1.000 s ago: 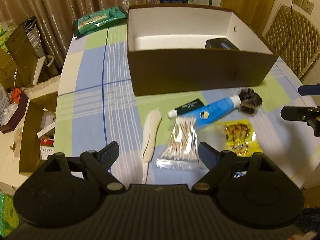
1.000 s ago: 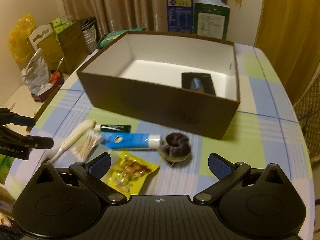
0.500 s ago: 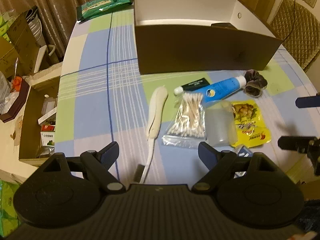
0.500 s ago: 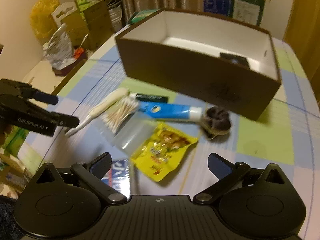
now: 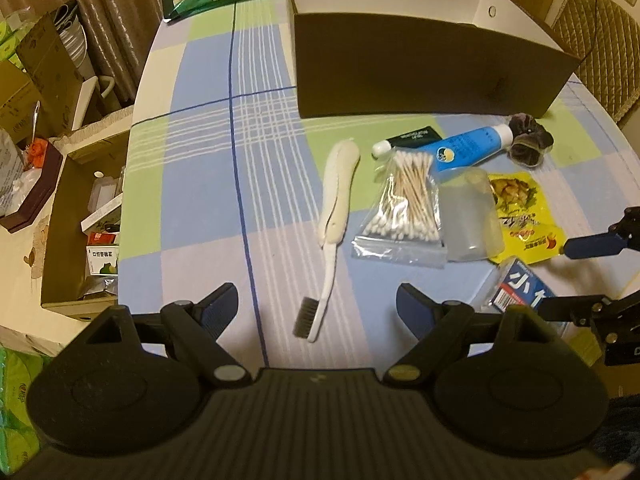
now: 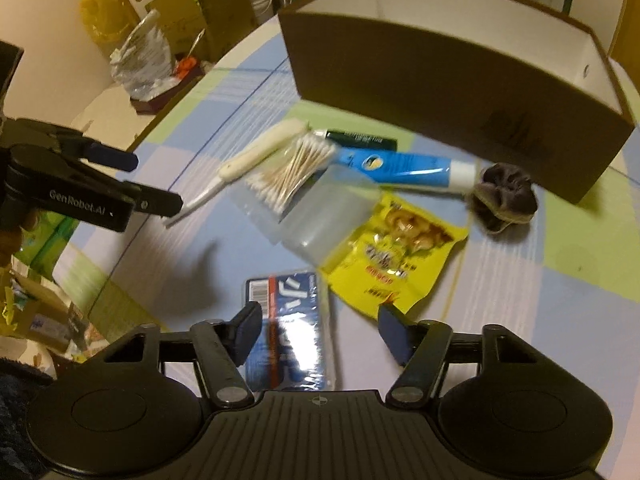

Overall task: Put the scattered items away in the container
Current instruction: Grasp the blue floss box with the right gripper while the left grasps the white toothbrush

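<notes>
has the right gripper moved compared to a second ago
Yes. The right gripper has pulled back from the brown box and come toward the table's near edge; its fingers now straddle the blue packet, open.

"GenRobot.AI" printed on the left gripper (image 6: 160,184); large white characters on blue packet (image 6: 288,332), unreadable; other labels too blurred.

my left gripper (image 5: 318,306) hangs level with its jaws spread wide; my right gripper (image 6: 320,326) tilts downward, jaws parted too, gripping nothing.

Left claw (image 5: 318,306) gapes above the toothbrush (image 5: 334,216).
</notes>
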A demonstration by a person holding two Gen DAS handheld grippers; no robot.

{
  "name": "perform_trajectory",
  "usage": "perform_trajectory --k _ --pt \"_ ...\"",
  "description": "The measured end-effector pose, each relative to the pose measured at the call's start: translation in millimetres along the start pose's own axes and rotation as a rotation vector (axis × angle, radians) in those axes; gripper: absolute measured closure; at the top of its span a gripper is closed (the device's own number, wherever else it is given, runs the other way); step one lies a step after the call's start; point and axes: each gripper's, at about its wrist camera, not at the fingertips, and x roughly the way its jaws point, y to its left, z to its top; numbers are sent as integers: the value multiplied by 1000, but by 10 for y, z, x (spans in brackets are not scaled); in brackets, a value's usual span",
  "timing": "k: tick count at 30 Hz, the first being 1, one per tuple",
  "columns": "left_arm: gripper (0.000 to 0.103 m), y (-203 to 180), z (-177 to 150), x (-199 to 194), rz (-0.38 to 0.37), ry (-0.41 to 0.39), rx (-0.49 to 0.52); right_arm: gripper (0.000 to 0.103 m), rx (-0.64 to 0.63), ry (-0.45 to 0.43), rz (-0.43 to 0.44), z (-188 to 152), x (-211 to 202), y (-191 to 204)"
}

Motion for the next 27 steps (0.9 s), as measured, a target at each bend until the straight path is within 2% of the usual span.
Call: perform_trajectory --k 13,16,27 --pt "19 81 -20 93 -31 20 38 42 -56 64 10 -55 290 199" --pt "19 81 -10 125 -39 26 48 47 -64 81 9 -103 328 204" --pt "22 45 34 273 -57 28 100 48 -63 126 -44 -361 71 -32"
